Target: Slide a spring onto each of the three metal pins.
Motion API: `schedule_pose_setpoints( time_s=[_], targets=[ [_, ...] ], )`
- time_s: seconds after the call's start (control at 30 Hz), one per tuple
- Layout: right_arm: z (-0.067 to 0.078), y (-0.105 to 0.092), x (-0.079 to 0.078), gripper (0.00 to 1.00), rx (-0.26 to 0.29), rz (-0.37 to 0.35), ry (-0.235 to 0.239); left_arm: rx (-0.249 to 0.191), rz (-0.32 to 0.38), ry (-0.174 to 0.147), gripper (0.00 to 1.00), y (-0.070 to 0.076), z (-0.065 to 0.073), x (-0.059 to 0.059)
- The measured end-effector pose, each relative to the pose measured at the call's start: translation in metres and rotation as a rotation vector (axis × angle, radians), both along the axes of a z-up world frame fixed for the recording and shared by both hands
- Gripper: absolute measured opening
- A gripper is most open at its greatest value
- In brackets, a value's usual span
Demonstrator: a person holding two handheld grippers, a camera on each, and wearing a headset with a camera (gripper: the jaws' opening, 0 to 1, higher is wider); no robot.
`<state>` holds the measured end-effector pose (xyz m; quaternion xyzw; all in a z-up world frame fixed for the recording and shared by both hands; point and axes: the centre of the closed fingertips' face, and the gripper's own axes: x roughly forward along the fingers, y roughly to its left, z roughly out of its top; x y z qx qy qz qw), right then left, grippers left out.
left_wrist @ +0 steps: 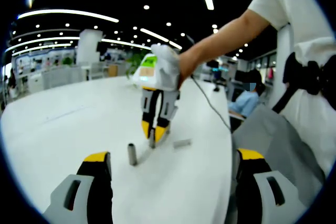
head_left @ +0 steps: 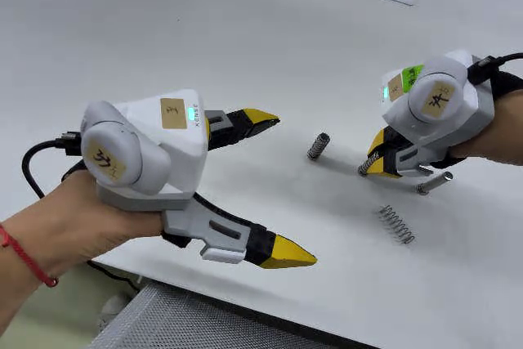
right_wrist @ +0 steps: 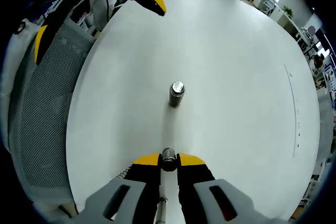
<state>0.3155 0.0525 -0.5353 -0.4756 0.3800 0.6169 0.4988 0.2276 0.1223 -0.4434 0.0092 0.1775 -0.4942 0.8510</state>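
Right hand-held gripper point(head_left: 378, 161) pinches a pin point(right_wrist: 168, 159); left hand-held gripper point(head_left: 292, 190) spread beside table edge point(head_left: 245, 298).

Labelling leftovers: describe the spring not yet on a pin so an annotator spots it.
On the white table, look from the right claw toward the near edge. The loose spring lies flat there alone: an open, see-through coil with no rod inside, unlike the bare pin by the claw and the sprung pin mid-table.
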Motion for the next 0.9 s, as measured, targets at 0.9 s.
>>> schedule_pose_setpoints(
  time_s=[0.9],
  targets=[
    [0.071, -0.014, -0.007, 0.4, 0.3, -0.191, 0.002, 0.07, -0.027, 0.024, 1.0, 0.002, -0.008, -0.005]
  ],
)
